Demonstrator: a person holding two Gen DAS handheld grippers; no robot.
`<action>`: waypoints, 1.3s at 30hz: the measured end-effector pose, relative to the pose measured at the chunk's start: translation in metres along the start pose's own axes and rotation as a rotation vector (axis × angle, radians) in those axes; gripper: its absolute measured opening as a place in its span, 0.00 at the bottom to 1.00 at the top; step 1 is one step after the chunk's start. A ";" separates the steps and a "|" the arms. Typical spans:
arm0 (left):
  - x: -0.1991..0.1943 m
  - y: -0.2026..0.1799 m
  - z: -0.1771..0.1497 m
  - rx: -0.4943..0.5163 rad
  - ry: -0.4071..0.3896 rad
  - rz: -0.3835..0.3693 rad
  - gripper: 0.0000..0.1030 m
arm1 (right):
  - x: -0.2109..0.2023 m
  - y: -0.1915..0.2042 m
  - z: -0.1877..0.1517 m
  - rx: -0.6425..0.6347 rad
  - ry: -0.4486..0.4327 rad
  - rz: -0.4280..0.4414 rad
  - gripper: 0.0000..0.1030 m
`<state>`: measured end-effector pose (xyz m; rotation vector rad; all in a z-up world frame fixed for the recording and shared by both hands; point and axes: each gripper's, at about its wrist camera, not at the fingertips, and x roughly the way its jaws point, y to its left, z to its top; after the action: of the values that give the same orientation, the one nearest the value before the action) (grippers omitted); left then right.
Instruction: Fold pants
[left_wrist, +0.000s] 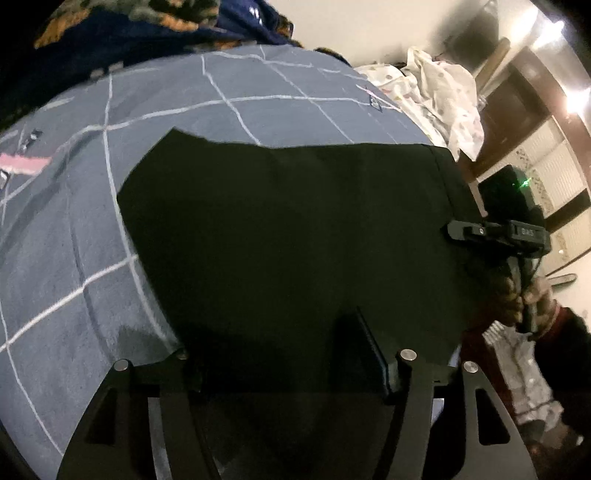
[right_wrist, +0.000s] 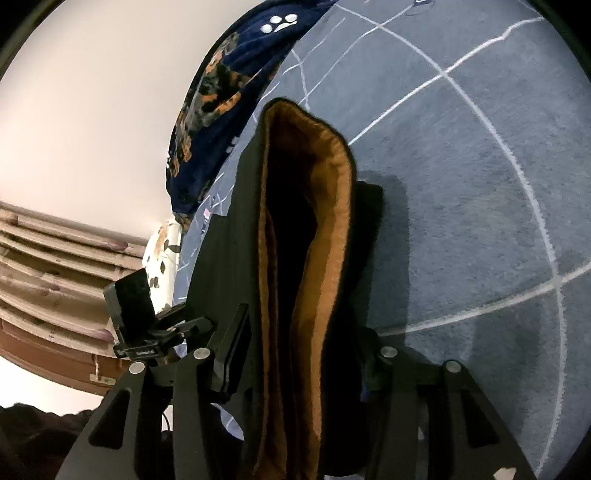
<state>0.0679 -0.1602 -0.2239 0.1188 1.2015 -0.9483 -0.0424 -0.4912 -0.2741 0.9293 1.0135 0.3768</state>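
Grey-blue bedspread with a grid of thin white lines, covering the bed; a pink patch is printed near its left edge in the left wrist view. Dark navy blanket with orange-brown patches and a white paw print, heaped along the bed's far edge against the plain pale wall. White spotted cloth, crumpled at the bed's far right corner. Floral-patterned white pillow, partly hidden, at the bed's edge. Beige pleated curtain beyond it. Dark wooden furniture beside bright lamps; details blurred.
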 end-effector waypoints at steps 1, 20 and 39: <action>0.000 -0.001 -0.001 -0.002 -0.015 0.018 0.42 | 0.001 0.000 0.000 0.008 0.002 0.003 0.40; -0.111 0.108 -0.066 -0.259 -0.177 0.193 0.20 | 0.149 0.082 0.007 -0.006 0.087 0.245 0.33; -0.133 0.115 -0.096 -0.348 -0.286 0.259 0.41 | 0.072 0.101 -0.049 0.111 -0.031 0.260 0.45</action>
<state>0.0694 0.0379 -0.1973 -0.1332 1.0381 -0.5005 -0.0345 -0.3620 -0.2426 1.1688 0.8934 0.5254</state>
